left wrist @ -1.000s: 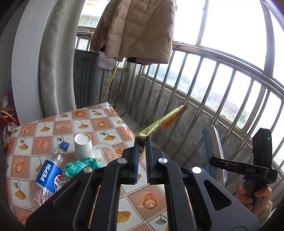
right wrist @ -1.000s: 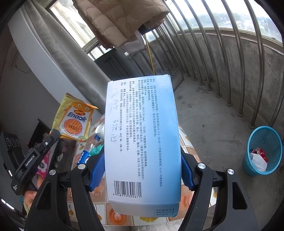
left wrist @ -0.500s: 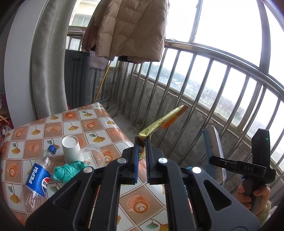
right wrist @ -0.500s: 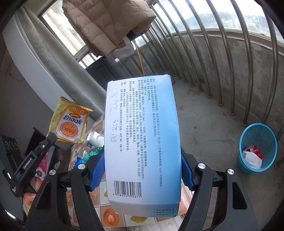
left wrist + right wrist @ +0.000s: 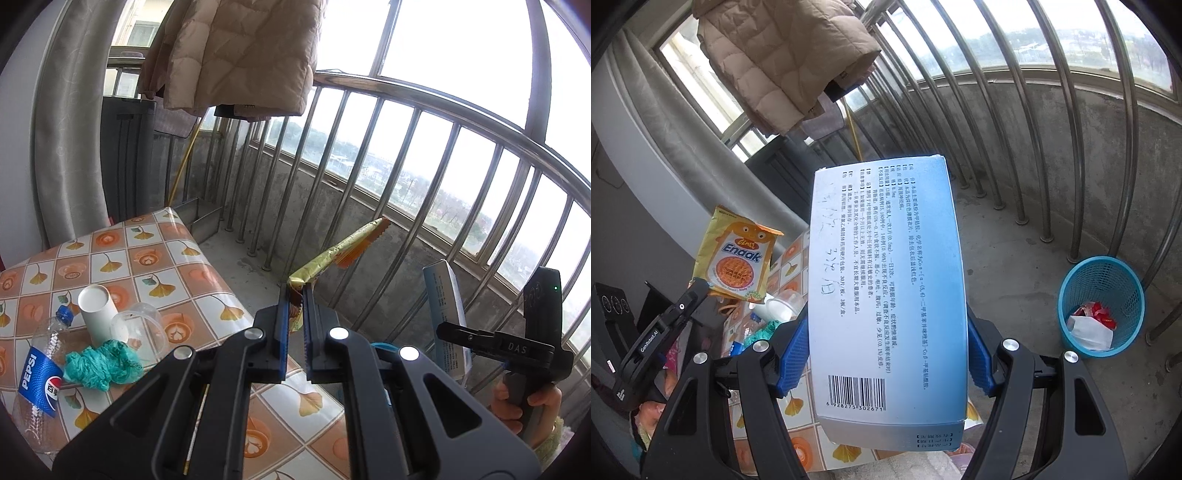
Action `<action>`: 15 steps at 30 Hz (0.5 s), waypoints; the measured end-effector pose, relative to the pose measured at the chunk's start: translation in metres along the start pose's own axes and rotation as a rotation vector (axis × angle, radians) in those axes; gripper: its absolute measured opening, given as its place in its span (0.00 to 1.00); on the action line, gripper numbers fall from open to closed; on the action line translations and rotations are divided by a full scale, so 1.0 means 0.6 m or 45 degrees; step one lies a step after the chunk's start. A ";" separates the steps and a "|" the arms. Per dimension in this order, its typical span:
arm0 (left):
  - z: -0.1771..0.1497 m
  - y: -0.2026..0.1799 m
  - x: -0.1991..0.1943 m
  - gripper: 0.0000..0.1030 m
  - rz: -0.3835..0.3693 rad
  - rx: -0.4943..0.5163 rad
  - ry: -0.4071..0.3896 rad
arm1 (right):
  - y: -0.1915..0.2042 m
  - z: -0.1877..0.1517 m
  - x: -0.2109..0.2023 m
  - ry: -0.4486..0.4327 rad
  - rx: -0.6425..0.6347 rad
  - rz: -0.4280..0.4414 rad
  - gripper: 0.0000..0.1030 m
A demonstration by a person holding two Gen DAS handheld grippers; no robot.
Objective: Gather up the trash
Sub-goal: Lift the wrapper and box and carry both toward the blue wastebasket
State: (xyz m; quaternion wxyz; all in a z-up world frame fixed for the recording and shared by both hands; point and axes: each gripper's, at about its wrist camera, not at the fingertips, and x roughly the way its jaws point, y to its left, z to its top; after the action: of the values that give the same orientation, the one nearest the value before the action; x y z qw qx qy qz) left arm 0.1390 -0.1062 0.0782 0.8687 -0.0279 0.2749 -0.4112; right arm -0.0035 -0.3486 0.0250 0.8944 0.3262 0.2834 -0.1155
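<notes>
Left wrist view. The left gripper [image 5: 294, 295] occupied the lower centre of the frame, its jaws pressed together on the bottom edge of a yellow foil snack packet [image 5: 334, 254], which rose edge-on toward the upper right, in front of the steel balcony railing [image 5: 406, 99]. In the lower left stood a table covered with an orange-and-white tiled oilcloth [image 5: 155, 258]. On it lay a clear plastic Pepsi bottle with a blue label [image 5: 38, 373], a white paper cup [image 5: 96, 314] lying on its side, a clear plastic cup [image 5: 142, 328] just beside it, and a crumpled teal plastic bag [image 5: 101, 363] in front of both. At the right edge a hand [image 5: 535, 406] held the handle of the right gripper [image 5: 495, 343], with a light blue cardboard box [image 5: 445, 314] seen edge-on in it. A beige quilted jacket [image 5: 240, 51] hung at the upper centre.

Right wrist view. The right gripper [image 5: 886, 360] filled the lower frame, its blue-padded jaws spread wide and clamped on both long sides of the light blue cardboard box [image 5: 886, 277], printed face and barcode toward the camera. At the left, the yellow foil snack packet [image 5: 737, 256] stood upright in the left gripper [image 5: 698, 290]. At the right, on the concrete floor [image 5: 1015, 258] near the railing, stood a blue plastic mesh waste basket [image 5: 1102, 306] containing red and white wrappers [image 5: 1091, 323].
</notes>
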 end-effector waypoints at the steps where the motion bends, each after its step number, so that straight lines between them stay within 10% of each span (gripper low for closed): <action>1: 0.000 -0.006 0.007 0.05 -0.009 0.002 0.007 | -0.009 0.001 -0.004 -0.006 0.010 -0.007 0.67; 15: -0.015 -0.078 0.098 0.05 -0.107 0.039 0.110 | -0.135 0.010 -0.044 -0.053 0.162 -0.113 0.68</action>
State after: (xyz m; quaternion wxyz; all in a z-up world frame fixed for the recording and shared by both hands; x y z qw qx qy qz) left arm 0.1315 -0.1784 0.0568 0.8383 -0.0083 0.3046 -0.4522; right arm -0.0542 -0.4136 0.0018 0.8716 0.3670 0.2708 -0.1795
